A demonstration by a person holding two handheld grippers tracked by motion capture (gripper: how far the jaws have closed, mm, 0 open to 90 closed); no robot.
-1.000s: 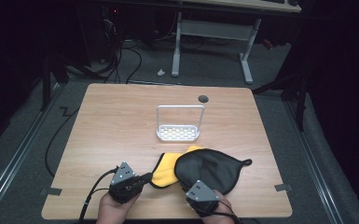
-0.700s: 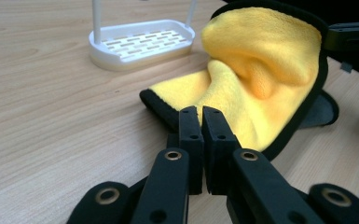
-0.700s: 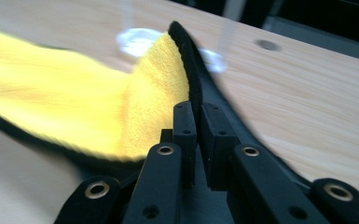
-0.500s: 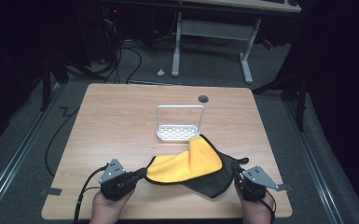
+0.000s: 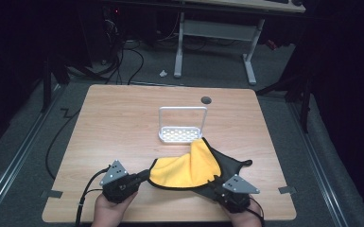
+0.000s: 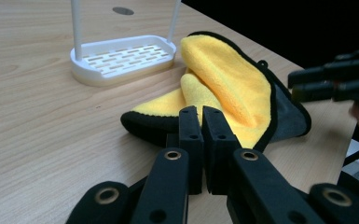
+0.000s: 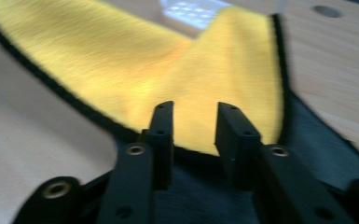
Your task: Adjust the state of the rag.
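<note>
Right now a yellow microfibre cloth with a grey underside and black trim (image 5: pixel 189 168) lies partly folded on the pale wooden bench (image 5: pixel 123 123), toward the person's edge. Its far yellow flap rises to a peak just beside a white plastic slotted tray with a tall wire handle (image 5: pixel 180 134); whether they touch I cannot tell.

Left gripper (image 5: pixel 142 177): fingers together, pinched on the cloth's black-trimmed left corner. In the left gripper view its two black fingers (image 6: pixel 189 130) sit closed with the cloth's dark edge at their tips.

Right gripper (image 5: pixel 213 182): fingers have just been opening and stand apart over the grey underside near the cloth's right corner. In the right gripper view the gap between them shows yellow pile and trim beyond; neither pad presses on the fabric.

A round dark grommet hole (image 5: pixel 206 100) sits in the bench beyond the tray.
</note>
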